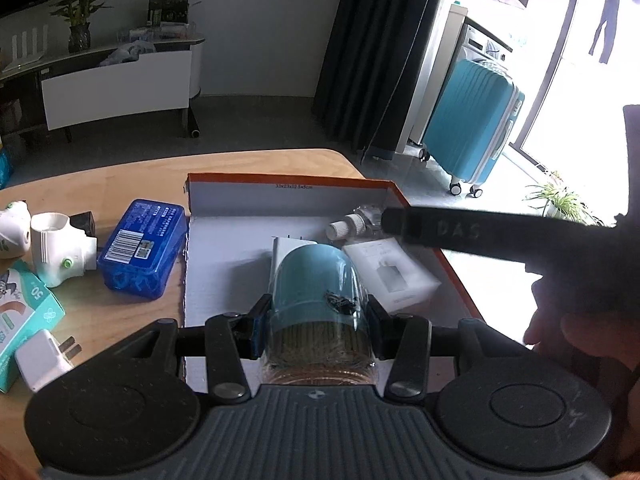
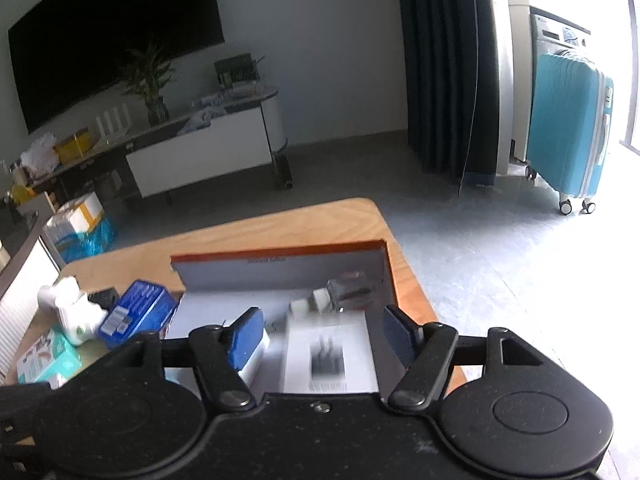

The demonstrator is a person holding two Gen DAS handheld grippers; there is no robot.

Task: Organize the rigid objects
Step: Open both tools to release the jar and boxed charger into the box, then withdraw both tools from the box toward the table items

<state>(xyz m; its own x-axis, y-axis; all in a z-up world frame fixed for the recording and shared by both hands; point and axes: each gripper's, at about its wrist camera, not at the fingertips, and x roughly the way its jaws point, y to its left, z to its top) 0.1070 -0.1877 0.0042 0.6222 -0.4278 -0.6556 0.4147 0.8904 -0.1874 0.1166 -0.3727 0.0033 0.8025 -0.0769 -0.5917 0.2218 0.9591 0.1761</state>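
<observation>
Teal-capped jar (image 1: 318, 308) clamped between left tongs (image 1: 316, 322), over orange box (image 1: 288, 178)

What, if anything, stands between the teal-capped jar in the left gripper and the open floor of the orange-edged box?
Nothing visible blocks it. The left gripper holds the teal-capped jar above the orange-edged box. The floor to its left is bare; a white charger and a white carton lie just ahead and to the right.

The wooden desk (image 1: 120, 172) carries an open orange-edged cardboard box (image 1: 288, 178) ahead of the left tongs (image 1: 316, 330). To their left lie a blue plastic case (image 1: 140, 248) just beside the box, a white plug-in device (image 1: 64, 252), a white charger (image 1: 44, 360) (prongs pointing toward the box) and a teal carton (image 1: 24, 316).
</observation>
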